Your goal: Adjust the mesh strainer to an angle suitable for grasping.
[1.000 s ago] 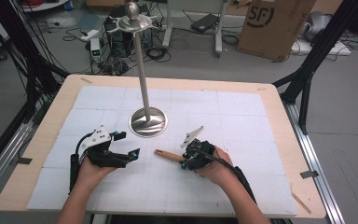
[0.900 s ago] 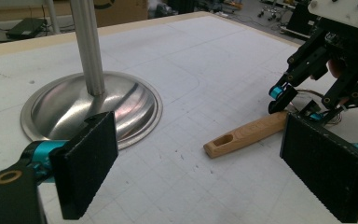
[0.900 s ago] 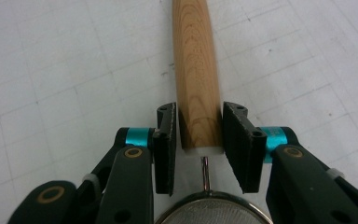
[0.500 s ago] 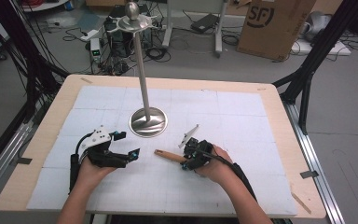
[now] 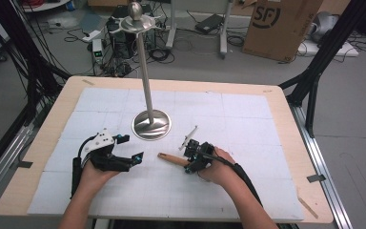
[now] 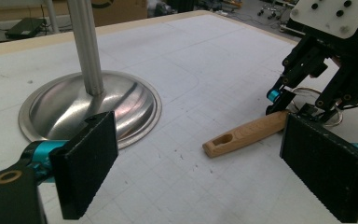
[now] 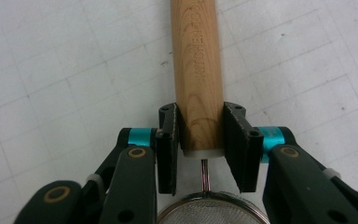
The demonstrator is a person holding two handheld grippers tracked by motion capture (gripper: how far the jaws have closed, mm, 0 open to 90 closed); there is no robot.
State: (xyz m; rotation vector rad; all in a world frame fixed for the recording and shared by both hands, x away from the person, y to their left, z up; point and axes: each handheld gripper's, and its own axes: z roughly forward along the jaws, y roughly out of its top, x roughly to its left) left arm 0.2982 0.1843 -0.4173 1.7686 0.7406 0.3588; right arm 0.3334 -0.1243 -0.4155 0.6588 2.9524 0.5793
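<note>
My right gripper [image 7: 200,154] is clamped on the strainer's wooden handle [image 7: 196,70], low over the counter [image 5: 248,114] — pickup appears done, hanging on the stand [image 5: 148,95] remains, I judge. My left gripper [image 6: 205,163] has its fingers apart, holding nothing. Open room lies ahead; the stand's base [image 6: 65,105] sits just beyond my left fingers.

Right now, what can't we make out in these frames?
- Strainer: right gripper view, mesh bowl cut off by the bottom edge.
- Wooden handle: engraved lettering too blurred to read fully.
- Right gripper: high view, jaw closure too small to judge.
- Stand: left gripper view, pole top cut off.
</note>
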